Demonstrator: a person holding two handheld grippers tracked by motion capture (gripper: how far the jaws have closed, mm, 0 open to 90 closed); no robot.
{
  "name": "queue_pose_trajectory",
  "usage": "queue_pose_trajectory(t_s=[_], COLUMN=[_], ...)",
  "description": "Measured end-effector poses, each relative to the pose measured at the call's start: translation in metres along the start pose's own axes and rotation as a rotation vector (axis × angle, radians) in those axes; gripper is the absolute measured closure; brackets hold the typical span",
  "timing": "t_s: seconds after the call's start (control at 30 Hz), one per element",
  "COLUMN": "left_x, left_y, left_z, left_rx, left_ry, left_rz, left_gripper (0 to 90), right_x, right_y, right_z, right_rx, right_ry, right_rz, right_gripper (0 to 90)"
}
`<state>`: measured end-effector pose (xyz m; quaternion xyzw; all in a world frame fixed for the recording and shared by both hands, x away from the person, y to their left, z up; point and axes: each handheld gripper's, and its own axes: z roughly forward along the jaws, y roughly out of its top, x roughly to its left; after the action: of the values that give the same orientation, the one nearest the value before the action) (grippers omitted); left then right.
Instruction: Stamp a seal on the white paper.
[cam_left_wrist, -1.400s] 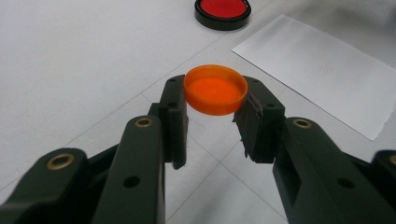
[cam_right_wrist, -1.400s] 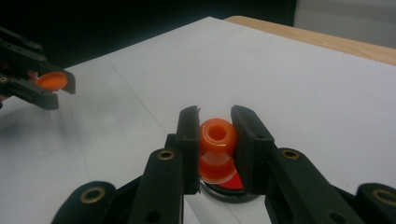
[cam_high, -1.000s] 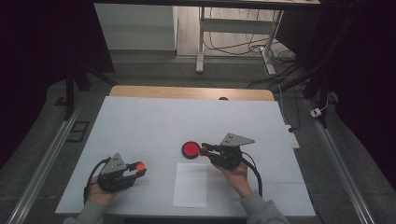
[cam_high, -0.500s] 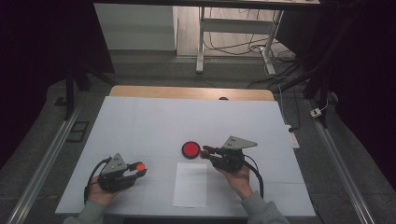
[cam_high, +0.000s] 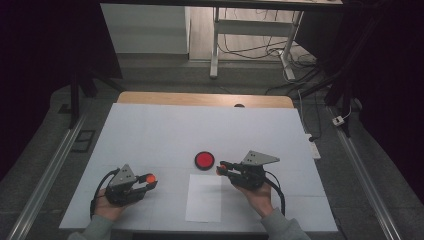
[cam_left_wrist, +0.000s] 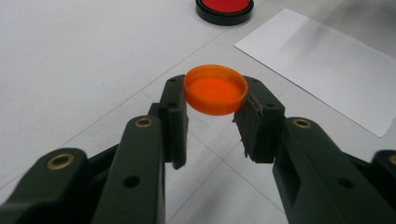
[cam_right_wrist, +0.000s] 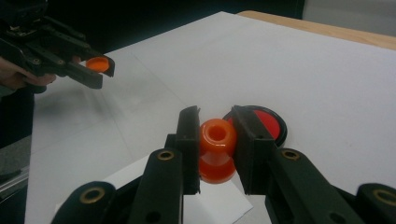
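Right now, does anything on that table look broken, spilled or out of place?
Nothing stands out. The left hand-held gripper holds an orange cap, the right hand-held gripper an orange spool-shaped piece. The red disc and the paper sheet lie flat on the white table, with no spill visible.

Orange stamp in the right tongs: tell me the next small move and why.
Probably ease the right tongs forward and down to press the orange stamp onto the red ink pad. The pad lies uncovered just beyond the stamp, the left tongs hold the orange cap aside, and the white sheet waits nearby.
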<state>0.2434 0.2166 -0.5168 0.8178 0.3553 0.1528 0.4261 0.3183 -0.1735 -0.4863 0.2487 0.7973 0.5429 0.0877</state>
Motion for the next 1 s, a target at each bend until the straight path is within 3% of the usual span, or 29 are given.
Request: queue_pose_trajectory(t_s=[0.4, 1.0], left_x=[0.000, 0.000], left_y=[0.000, 0.000], left_z=[0.000, 0.002], left_rx=[0.002, 0.011], left_ry=[-0.001, -0.005], left_rz=[0.000, 0.000], left_gripper=[64.6, 64.6], right_x=[0.009, 0.027], right_y=[-0.009, -0.016], right_z=[0.003, 0.026], right_rx=[0.032, 0.092], right_ry=[0.019, 0.071], right_rz=[-0.002, -0.046], right_gripper=[71.9, 71.9])
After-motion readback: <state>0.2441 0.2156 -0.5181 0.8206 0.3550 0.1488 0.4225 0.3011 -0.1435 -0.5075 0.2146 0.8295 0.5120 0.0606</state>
